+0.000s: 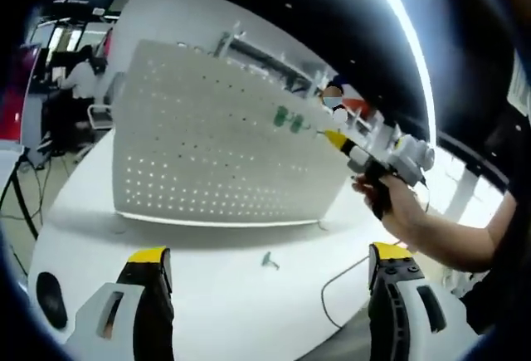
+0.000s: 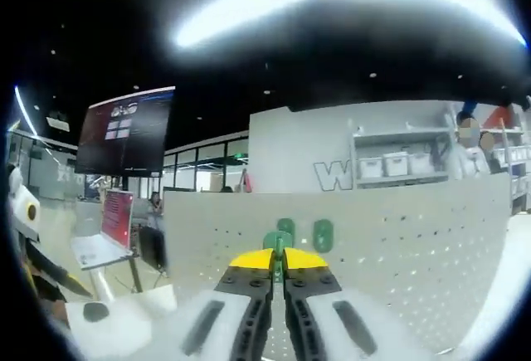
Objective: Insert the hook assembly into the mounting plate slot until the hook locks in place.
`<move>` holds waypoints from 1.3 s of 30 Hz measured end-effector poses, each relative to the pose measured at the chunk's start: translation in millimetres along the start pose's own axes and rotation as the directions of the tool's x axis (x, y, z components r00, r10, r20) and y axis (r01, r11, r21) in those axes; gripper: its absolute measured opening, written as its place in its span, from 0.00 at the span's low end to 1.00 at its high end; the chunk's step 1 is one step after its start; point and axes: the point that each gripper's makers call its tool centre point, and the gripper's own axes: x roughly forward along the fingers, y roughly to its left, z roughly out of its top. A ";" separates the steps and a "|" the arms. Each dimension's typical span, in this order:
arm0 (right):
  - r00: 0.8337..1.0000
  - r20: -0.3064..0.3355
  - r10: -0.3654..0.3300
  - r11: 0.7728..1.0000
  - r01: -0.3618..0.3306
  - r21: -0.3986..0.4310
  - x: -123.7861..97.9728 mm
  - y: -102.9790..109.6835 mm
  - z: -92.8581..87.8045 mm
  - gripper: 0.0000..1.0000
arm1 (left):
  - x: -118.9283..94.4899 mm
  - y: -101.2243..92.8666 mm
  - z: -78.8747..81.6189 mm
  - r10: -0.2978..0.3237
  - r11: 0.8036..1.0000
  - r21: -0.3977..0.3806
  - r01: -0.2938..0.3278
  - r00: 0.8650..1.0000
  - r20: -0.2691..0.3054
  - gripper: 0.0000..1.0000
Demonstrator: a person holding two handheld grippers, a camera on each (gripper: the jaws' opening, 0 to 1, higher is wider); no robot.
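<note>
Pegboard [image 1: 220, 141] is standing upright on the white table [image 1: 224, 295], its holed face turned toward both grippers, so the slots are sitting square ahead of the fingers. The right gripper [image 2: 278, 263] is pinching its yellow-tipped fingers [image 2: 249, 260] together on a green hook [image 2: 277, 243], holding it just beyond the tips and right up against the board beside two green hooks [image 2: 304, 232] already hanging there; whether it is seated yet, I cannot tell. The left gripper [image 1: 270, 265] is hanging back with fingers wide apart and holding nothing, probably to keep everything in sight, while a small loose hook [image 1: 270, 260] is lying on the table between its tips.
</note>
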 end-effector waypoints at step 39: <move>0.960 0.071 -0.272 0.962 0.272 0.009 46.8 -83.9 -12.1 0.00 | -5.7 33.9 8.3 0.125 0.988 0.089 -0.126 0.992 0.015 0.96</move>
